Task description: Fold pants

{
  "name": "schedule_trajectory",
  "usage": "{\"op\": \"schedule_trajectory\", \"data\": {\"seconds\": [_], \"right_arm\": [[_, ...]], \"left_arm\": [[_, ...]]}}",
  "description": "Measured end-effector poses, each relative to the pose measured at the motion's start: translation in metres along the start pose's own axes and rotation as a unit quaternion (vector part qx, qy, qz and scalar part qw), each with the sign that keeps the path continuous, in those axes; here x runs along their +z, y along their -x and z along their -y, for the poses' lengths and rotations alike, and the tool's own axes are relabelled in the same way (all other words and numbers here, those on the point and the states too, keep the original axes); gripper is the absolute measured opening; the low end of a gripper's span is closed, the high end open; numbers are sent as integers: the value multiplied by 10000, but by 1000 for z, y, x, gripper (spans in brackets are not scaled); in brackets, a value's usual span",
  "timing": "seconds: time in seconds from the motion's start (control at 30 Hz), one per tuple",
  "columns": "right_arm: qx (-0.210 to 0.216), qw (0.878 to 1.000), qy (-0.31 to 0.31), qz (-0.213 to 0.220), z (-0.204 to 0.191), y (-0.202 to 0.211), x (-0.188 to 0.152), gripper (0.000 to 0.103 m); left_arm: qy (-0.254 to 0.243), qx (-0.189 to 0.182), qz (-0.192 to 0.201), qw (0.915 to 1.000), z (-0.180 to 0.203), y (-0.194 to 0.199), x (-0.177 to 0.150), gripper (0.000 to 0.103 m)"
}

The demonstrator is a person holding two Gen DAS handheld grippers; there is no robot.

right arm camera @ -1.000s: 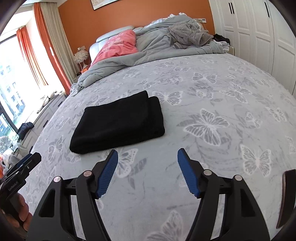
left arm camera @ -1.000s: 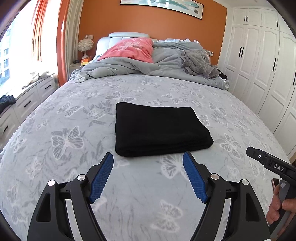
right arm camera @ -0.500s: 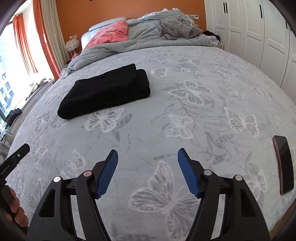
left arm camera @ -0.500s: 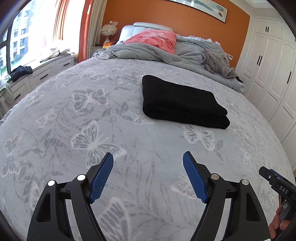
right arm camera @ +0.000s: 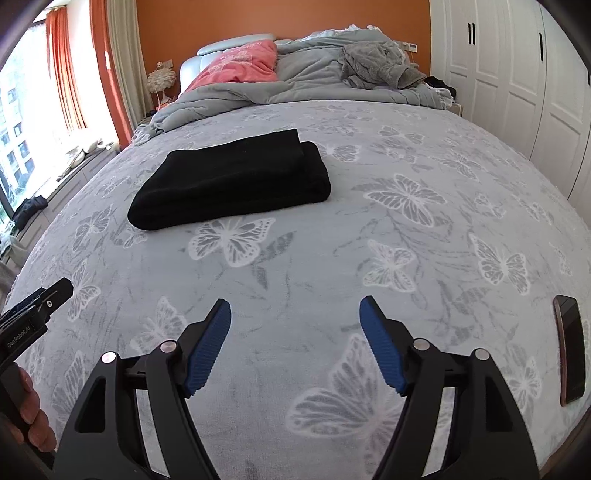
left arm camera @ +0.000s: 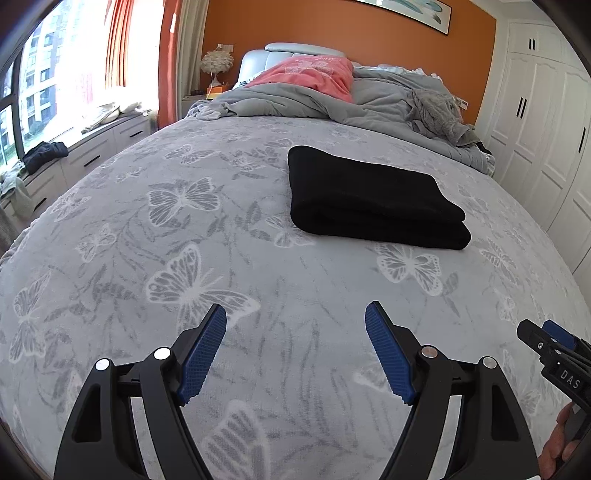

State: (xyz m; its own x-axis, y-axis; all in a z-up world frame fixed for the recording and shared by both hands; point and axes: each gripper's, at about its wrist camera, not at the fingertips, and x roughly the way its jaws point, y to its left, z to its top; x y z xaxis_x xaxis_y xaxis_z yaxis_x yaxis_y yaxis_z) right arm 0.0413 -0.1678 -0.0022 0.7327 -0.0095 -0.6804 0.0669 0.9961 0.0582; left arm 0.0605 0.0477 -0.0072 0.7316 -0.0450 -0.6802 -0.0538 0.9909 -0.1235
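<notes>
— What's changing?
— I'm pulling my left gripper (left arm camera: pixel 295 354) and right gripper (right arm camera: pixel 295 349) back, both spread wide and empty — the folded pants (left arm camera: pixel 373 197) are lying farther off on the bedspread (left arm camera: pixel 184 236).

I am in a home bedroom. The bed (left arm camera: pixel 258 280) in front of me fills most of the room, spread with a grey butterfly-print cover. At its head lie a rumpled grey duvet (left arm camera: pixel 295 99) and a pink pillow (left arm camera: pixel 314 72) against an orange wall (left arm camera: pixel 295 22). Left of the bed are a curtained window (left arm camera: pixel 74 66) and a bedside lamp (left arm camera: pixel 217 62); right of it stand white wardrobe doors (left arm camera: pixel 543 129).
</notes>
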Motion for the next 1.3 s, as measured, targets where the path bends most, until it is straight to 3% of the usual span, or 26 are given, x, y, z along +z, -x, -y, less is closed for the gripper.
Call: {"op": "schedule_trajectory", "data": {"seconds": [0.17,0.3,0.43,0.53,0.93,1.3], "right_arm": [[-217,9993,235,183,-11,2,3,72],[-187,9994,237,156,-14,0,2,75],[-297,9987,314,254,-16,3,1,75],[-231,9994,182,171,-13,1,0,75],[-231,9993,-279,19,8,-1,0,76],[-386,9992,18,121,-4,3,-3,78]], "left_arm": [[-222,273,93,9993,6,-1,2,75],[-242,166,22,9996,7,-2,3,75],[-318,382,167,9986,8,1,1,75],[-288,190,33,9994,8,0,3,75],[-253,291,-8,9993,7,-2,1,75],[-382,101,52,9992,11,2,4,75]]}}
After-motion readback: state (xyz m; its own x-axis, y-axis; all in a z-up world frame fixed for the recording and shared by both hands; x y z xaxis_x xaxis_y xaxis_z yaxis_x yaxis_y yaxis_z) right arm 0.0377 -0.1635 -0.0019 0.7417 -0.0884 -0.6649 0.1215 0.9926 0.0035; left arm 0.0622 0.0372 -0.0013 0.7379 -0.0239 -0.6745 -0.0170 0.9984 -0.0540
